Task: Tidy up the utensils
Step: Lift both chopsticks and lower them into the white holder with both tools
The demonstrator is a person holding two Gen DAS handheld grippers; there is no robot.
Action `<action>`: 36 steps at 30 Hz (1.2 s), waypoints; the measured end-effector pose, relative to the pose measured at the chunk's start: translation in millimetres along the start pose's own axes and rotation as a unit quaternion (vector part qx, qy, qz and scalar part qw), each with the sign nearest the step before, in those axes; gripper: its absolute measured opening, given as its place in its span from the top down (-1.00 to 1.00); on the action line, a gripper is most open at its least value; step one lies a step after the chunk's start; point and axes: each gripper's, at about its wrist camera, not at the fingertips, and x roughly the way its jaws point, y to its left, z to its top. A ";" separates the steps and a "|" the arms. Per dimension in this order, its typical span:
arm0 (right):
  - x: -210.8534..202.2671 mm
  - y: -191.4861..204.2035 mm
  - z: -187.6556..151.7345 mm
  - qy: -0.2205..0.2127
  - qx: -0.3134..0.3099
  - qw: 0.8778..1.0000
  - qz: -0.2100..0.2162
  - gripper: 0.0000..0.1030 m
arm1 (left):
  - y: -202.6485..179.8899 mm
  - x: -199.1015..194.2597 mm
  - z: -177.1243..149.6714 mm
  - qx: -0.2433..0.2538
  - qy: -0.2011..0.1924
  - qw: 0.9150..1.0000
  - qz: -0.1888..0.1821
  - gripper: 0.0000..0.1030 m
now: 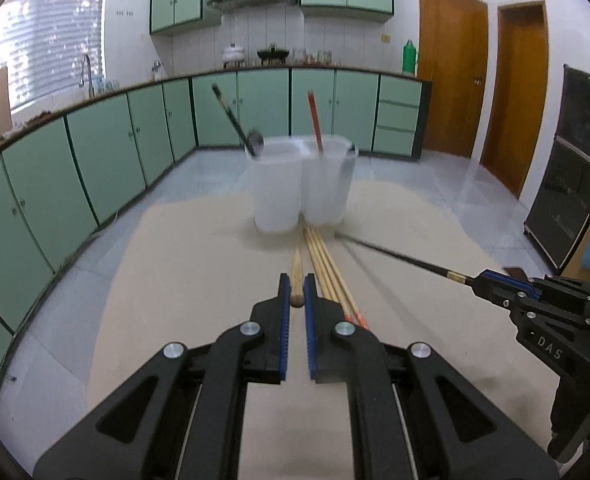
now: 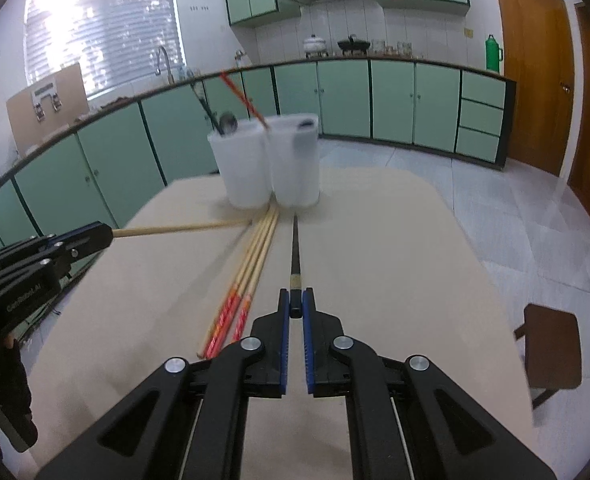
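My left gripper (image 1: 296,286) is shut on the thick end of a plain wooden chopstick (image 1: 296,276) that points toward two white translucent cups (image 1: 301,182). It also shows in the right wrist view (image 2: 105,234), with the wooden chopstick (image 2: 175,229). My right gripper (image 2: 296,300) is shut on the end of a black chopstick (image 2: 295,256); it shows in the left wrist view (image 1: 479,282), with the black chopstick (image 1: 395,254). Three red-ended wooden chopsticks (image 2: 247,276) lie on the table between the grippers. The cups (image 2: 271,164) hold a black ladle (image 2: 227,122) and a red chopstick (image 2: 241,98).
The beige table (image 2: 395,260) ends just behind the cups. Green kitchen cabinets (image 2: 375,100) run along the far wall and left side. A brown stool (image 2: 551,344) stands right of the table. Wooden doors (image 1: 451,68) are at the far right.
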 end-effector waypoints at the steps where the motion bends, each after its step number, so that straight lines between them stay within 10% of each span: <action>1: -3.3 -0.1 5.9 -0.006 -0.002 1.000 0.002 0.88 | -0.4 -2.1 5.1 0.001 -0.006 1.000 -0.001 0.88; 24: -28.1 4.3 131.7 -0.061 -0.068 0.994 0.055 0.88 | 20.6 -15.7 94.9 -0.007 -0.075 0.995 -0.057 0.88; 36: -48.2 6.5 245.1 -0.133 -0.083 0.985 0.073 0.88 | 21.1 -28.2 190.3 0.012 -0.173 0.984 -0.035 0.88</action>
